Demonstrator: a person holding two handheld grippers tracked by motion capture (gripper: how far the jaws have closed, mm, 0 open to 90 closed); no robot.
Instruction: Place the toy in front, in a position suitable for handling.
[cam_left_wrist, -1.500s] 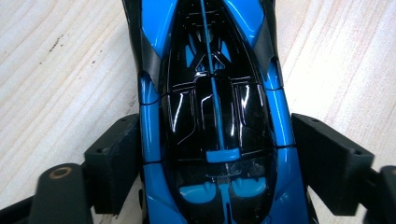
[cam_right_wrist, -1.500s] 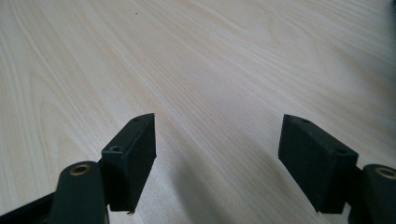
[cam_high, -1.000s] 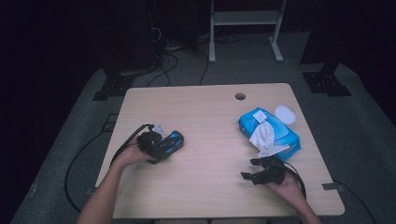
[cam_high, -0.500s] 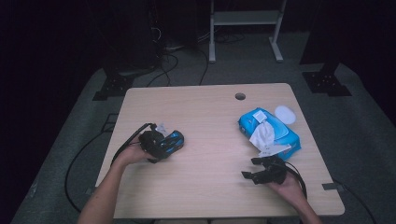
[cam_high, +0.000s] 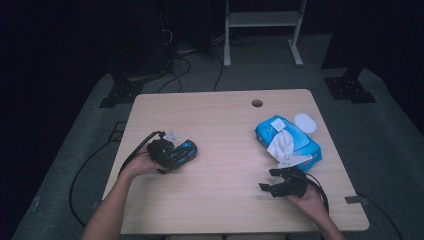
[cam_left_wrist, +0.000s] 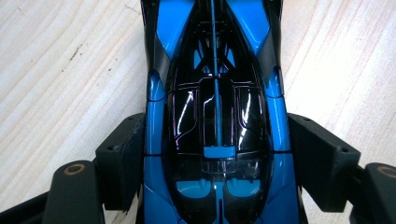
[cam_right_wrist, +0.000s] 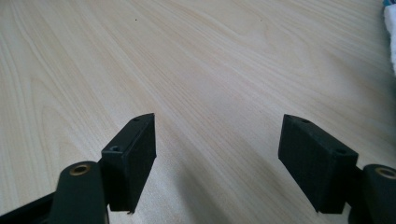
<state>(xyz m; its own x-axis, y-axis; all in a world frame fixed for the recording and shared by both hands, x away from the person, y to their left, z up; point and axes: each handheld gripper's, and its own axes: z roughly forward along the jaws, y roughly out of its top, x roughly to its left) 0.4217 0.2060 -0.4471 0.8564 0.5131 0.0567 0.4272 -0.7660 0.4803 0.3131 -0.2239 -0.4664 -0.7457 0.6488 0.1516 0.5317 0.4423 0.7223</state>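
I have the glossy blue-and-black plastic toy race car (cam_left_wrist: 215, 116) clamped across its body by my left gripper (cam_left_wrist: 215, 158), one black pad on each flank just behind the cockpit, with the car resting on the pale wooden bench (cam_high: 225, 130) toward its left side. I judge it light and rigid, a hard moulded shell that won't give under the pads, but the finish is slick (the highlights on the canopy say so), so it could slide out nose-first if I tilted it. The flat-sided middle where I hold it looks the best place; the tapering nose and any thin fins seem more fragile. It is long and low, blue along the sides with a black centre and a thin blue line down the spine. My right gripper (cam_right_wrist: 217, 154) hangs spread wide over bare wood, grasping nothing, near the blue wet-wipe pack (cam_high: 290, 140).
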